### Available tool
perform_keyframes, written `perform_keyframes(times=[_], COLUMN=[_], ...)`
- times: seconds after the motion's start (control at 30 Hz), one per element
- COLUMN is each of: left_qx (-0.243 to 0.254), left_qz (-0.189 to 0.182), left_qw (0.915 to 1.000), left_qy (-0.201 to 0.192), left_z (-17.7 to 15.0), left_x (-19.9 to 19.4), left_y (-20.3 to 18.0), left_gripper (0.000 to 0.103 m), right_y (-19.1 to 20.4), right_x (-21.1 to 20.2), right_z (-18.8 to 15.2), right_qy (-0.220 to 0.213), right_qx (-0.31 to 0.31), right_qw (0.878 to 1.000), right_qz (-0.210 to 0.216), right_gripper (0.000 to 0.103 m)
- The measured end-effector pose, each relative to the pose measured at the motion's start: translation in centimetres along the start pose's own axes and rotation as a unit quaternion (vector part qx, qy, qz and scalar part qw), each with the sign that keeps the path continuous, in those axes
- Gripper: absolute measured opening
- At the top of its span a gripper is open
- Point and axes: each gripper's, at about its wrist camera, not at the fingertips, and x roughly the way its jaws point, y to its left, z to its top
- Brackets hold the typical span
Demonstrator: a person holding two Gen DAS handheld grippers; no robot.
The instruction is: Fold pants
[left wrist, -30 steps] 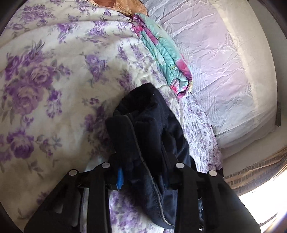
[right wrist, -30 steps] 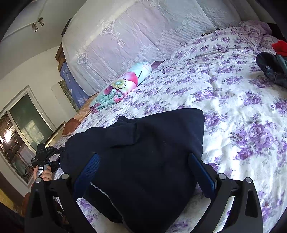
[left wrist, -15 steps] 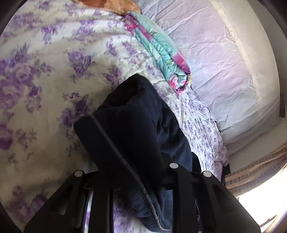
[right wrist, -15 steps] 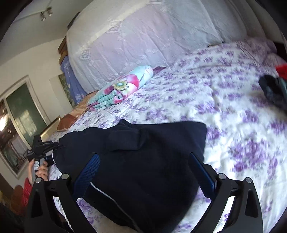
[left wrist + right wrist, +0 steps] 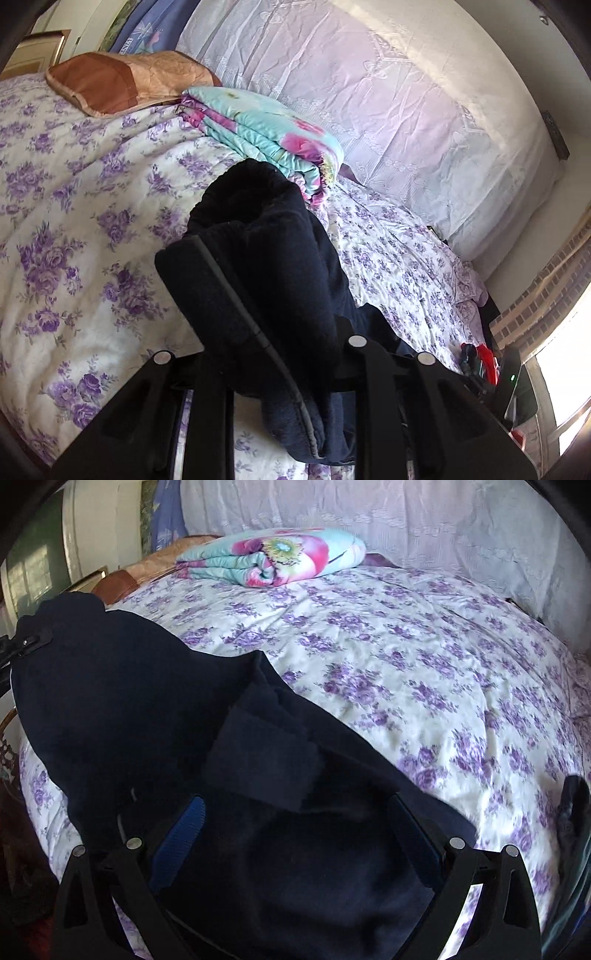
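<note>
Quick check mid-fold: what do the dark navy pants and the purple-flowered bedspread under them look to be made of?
Dark navy pants: probably fleece or brushed knit; matte, fuzzy nap, thick soft folds, a pale piping line along a seam.
Purple-flowered bedspread: probably thin printed woven cotton or a blend; flat, matte, finely creased. Exact fibre cannot be told.

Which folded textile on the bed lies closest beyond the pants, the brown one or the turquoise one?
The turquoise floral quilt, right behind the dark pants; the brown pillow lies farther back.

Left claw [image 5: 280, 354] tips buried in pants [image 5: 266, 266], right claw's [image 5: 295, 823] grip unclear
</note>
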Motion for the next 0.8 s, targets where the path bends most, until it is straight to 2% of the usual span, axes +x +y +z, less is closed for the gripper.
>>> perform_keyframes(times=[0.13,0.27,0.37,0.47,0.57,0.63,0.7,0.8], left_qx=[0.014,0.024,0.040,0.056,0.076,0.088,0.098,0.110], left_qz=[0.003,0.004,0.007,0.007,0.007,0.009,0.007,0.001], left_qw=[0.9999,0.9997,0.9991,0.9983,0.9969,0.9958,0.9948,0.9935], left_qy=[-0.003,-0.009,-0.014,-0.018,-0.019,-0.021,-0.024,-0.029], left_z=[-0.2,-0.4,-0.5,-0.5,-0.5,-0.6,-0.7,-1.0], left_x=[-0.4,-0.7,-1.0,-1.3,-1.5,-1.6,-1.7,-1.9], left_y=[-0.6,-1.2,-2.2,-3.2,-4.3,-4.9,-5.5,-6.5], left_gripper=[0.020,0.020,0.020,0.020,0.020,0.020,0.020,0.020], right_y=[0.9,0.9,0.0,-1.2,-2.4,-2.7,-2.3,-1.0], right_x=[-0.5,2.2,5.4,7.5,5.4,1.5,-1.0,-2.5], right_z=[0.8,1.7,3.3,4.5,4.5,3.2,1.6,-1.7], right_qy=[0.011,0.034,0.050,0.059,0.025,-0.019,-0.036,-0.019], right_qx=[-0.063,-0.088,-0.064,-0.032,0.004,0.019,0.012,-0.008], right_qw=[0.997,0.994,0.996,0.998,1.000,0.999,0.998,0.995], right_qz=[-0.035,-0.053,-0.044,0.003,0.018,0.031,0.043,0.094], right_gripper=[0.100,0.100,0.100,0.100,0.100,0.100,0.100,0.100])
